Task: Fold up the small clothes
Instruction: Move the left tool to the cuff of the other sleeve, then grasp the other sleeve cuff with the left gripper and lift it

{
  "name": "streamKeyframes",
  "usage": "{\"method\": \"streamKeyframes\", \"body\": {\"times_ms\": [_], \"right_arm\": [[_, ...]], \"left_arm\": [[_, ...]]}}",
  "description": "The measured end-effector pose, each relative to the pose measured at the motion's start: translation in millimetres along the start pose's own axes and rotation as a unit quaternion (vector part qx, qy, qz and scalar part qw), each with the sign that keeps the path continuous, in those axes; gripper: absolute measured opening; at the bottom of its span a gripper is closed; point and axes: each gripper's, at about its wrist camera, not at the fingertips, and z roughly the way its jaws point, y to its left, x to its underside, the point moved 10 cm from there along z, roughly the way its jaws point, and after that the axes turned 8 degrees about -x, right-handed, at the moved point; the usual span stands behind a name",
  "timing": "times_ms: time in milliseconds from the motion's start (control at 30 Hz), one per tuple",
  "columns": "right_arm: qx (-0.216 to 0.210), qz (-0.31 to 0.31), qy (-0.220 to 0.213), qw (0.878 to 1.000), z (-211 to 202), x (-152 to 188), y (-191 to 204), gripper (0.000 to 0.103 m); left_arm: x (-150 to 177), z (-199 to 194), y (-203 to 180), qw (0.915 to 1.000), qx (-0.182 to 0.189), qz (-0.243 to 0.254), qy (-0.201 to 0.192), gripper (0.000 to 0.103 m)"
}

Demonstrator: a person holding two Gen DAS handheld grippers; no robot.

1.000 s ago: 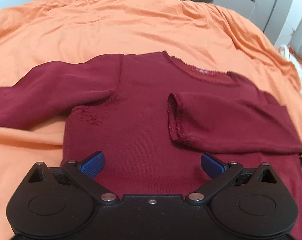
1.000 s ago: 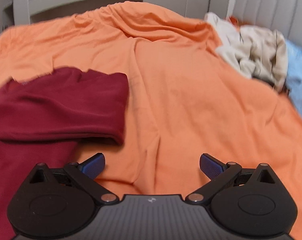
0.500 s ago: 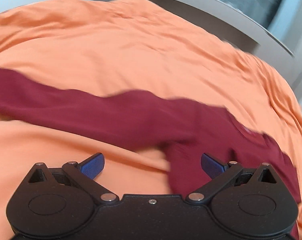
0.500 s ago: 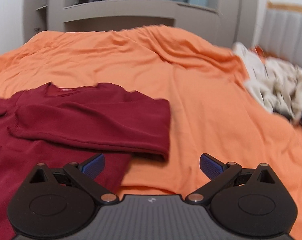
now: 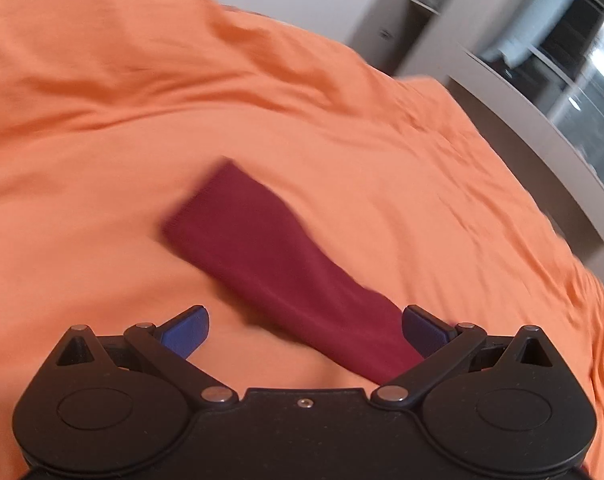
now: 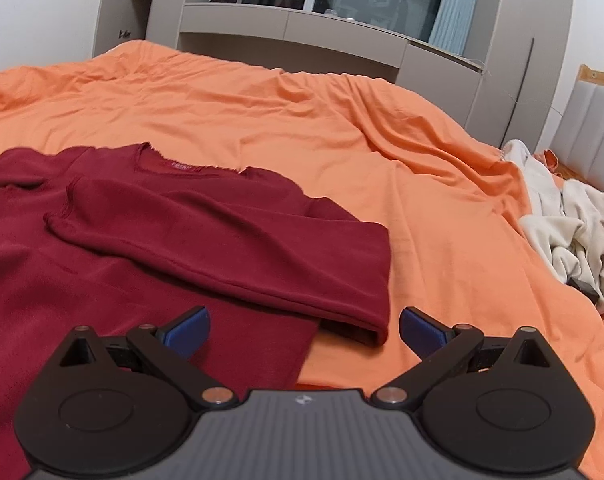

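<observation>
- Maroon shirt [image 6: 149, 264] lies flat on the orange sheet [image 6: 342, 128], neck opening toward the far side of the bed, a red label showing inside the collar.
- One sleeve [image 6: 229, 240] is folded across the chest; its cuff lies on the body toward the left of the right wrist view, and its fold forms the shirt's right-hand edge.
- In the left wrist view, the other sleeve [image 5: 277, 268] runs out straight over the sheet [image 5: 181, 92], cuff end farthest from the camera, blurred.
- Left gripper [image 5: 305, 330] has its blue fingers [image 5: 185, 330] spread wide, holding nothing. The sleeve passes between them, closer to the right finger, and runs on under the gripper body. Whether the pads touch the cloth cannot be told.
- Right gripper [image 6: 304, 330] is also spread wide and holds nothing. It sits near the shirt's lower right part; the folded sleeve's corner and the edge of the shirt body show between its fingers [image 6: 187, 330].
- Cream clothes [image 6: 570, 224] lie in a crumpled heap at the right side of the bed, well apart from the shirt.
- Grey cabinets [image 6: 302, 32] stand beyond the bed.
</observation>
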Motion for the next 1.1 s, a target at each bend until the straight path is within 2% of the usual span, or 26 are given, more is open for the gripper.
{"method": "streamKeyframes", "body": {"times_ms": [100,200,333,400,467,567,700,767,833,933,1100], "right_arm": [[0.000,-0.013,-0.001,1.000,2.8,-0.1,6.6,0.103],[0.000,-0.022,0.003,1.000,7.7,0.7,10.6,0.103],[0.000,-0.026,0.014,1.000,13.0,6.1,12.9,0.103],[-0.002,-0.024,0.014,1.000,13.7,6.9,11.8,0.103],[-0.003,-0.021,0.015,1.000,14.6,7.4,10.8,0.103],[-0.005,-0.021,0.018,1.000,15.9,9.0,10.9,0.103],[-0.006,-0.020,0.018,1.000,16.1,9.7,11.1,0.103],[-0.007,-0.018,0.019,1.000,16.7,10.1,11.4,0.103],[-0.006,-0.019,0.019,1.000,17.0,10.3,11.4,0.103],[-0.007,-0.019,0.020,1.000,17.6,11.4,12.6,0.103],[-0.012,-0.012,0.020,1.000,17.5,12.6,10.6,0.103]], "left_arm": [[-9.5,14.6,26.4,0.9987,-0.007,-0.050,-0.005,0.102],[-11.5,30.2,40.6,0.9959,0.006,-0.091,-0.001,0.102],[-13.8,31.2,41.0,0.9935,0.024,-0.110,-0.018,0.102],[-13.2,28.1,39.1,0.9922,0.034,-0.117,-0.024,0.098],[-13.9,25.0,37.2,0.9897,0.055,-0.128,-0.035,0.078],[-15.3,20.3,35.6,0.9854,0.071,-0.148,-0.044,0.066],[-16.0,26.3,33.7,0.9861,0.063,-0.146,-0.048,0.048],[-15.4,33.5,35.7,0.9866,0.050,-0.149,-0.046,0.026],[-15.1,37.2,38.9,0.9861,0.036,-0.154,-0.050,0.012],[-21.0,31.8,33.8,0.9860,0.036,-0.147,-0.071,0.010],[-33.4,-3.1,-8.1,0.9869,0.052,-0.070,-0.136,0.008]]}}
